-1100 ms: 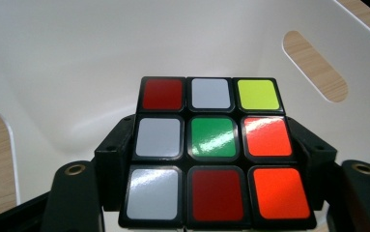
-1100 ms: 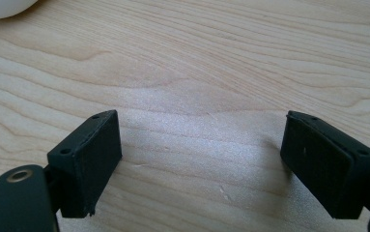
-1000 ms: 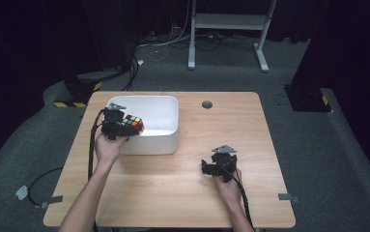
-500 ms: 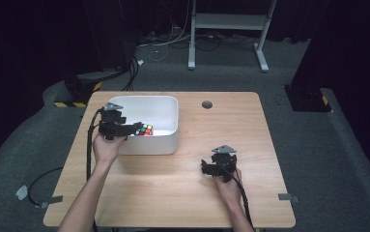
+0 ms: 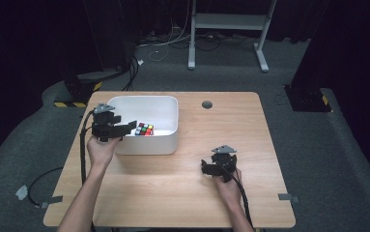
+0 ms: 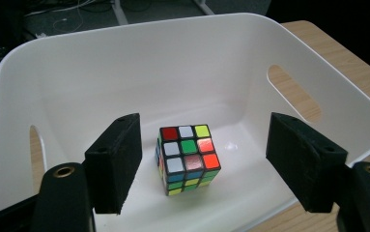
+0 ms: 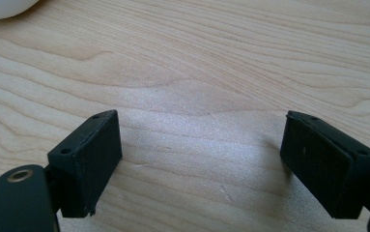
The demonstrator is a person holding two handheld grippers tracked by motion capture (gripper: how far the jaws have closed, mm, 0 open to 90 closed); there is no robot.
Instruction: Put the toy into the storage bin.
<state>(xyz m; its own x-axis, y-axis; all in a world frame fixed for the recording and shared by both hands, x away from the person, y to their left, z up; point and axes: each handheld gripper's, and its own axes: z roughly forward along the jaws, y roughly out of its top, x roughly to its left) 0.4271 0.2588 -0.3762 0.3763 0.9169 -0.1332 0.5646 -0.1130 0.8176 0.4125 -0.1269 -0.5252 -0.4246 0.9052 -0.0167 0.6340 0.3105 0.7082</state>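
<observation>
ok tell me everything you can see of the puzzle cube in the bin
The puzzle cube is a three-by-three twisty cube with a black frame and glossy stickers, scrambled: red, white, yellow, green and orange show on its top face. It sits flat on the floor of the white bin, away from the walls. The left gripper hangs over it with jaws apart, pads clear of the cube; they have just been opening. Only the bin floor touches it.

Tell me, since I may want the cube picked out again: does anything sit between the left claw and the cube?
Nothing visible does. The cube lies alone on the white bin's floor, and the left claw hangs open above it, pads clear on both sides.
</observation>
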